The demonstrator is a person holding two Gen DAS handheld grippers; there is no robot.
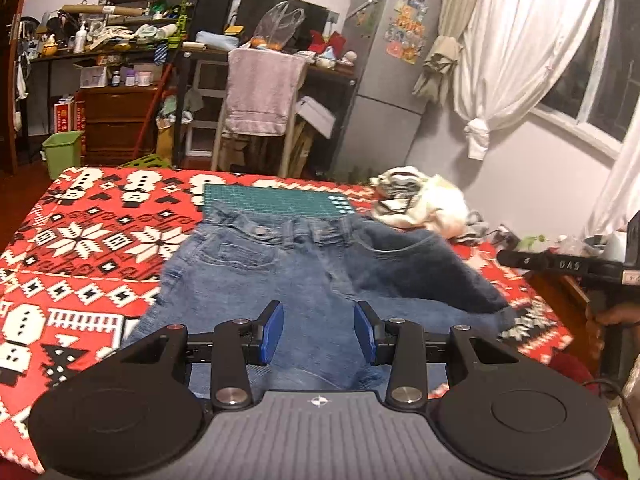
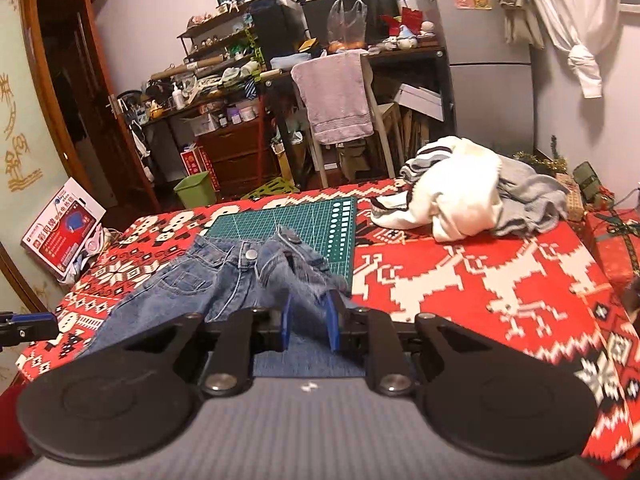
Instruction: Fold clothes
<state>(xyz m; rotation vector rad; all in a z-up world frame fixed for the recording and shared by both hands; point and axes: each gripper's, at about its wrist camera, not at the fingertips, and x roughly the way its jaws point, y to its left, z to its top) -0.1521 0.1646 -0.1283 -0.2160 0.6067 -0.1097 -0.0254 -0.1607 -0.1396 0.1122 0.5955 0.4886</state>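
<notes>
A pair of blue jeans [image 1: 248,280] lies front up on a red patterned blanket [image 1: 80,240], waistband on the far side. My left gripper [image 1: 319,328] hovers open just over the legs, nothing between its blue pads. In the right wrist view the jeans [image 2: 180,288] are bunched and lifted on their right side. A fold of that denim runs in between the pads of my right gripper [image 2: 310,322], which is shut on it. The right gripper's body [image 1: 560,266] shows at the right edge of the left wrist view.
A green cutting mat [image 2: 304,220] lies under the waistband. A pile of white and grey clothes [image 2: 460,200] sits at the bed's far right. Beyond the bed stand a chair draped with a towel [image 2: 340,96], a green bin [image 2: 196,190] and cluttered shelves.
</notes>
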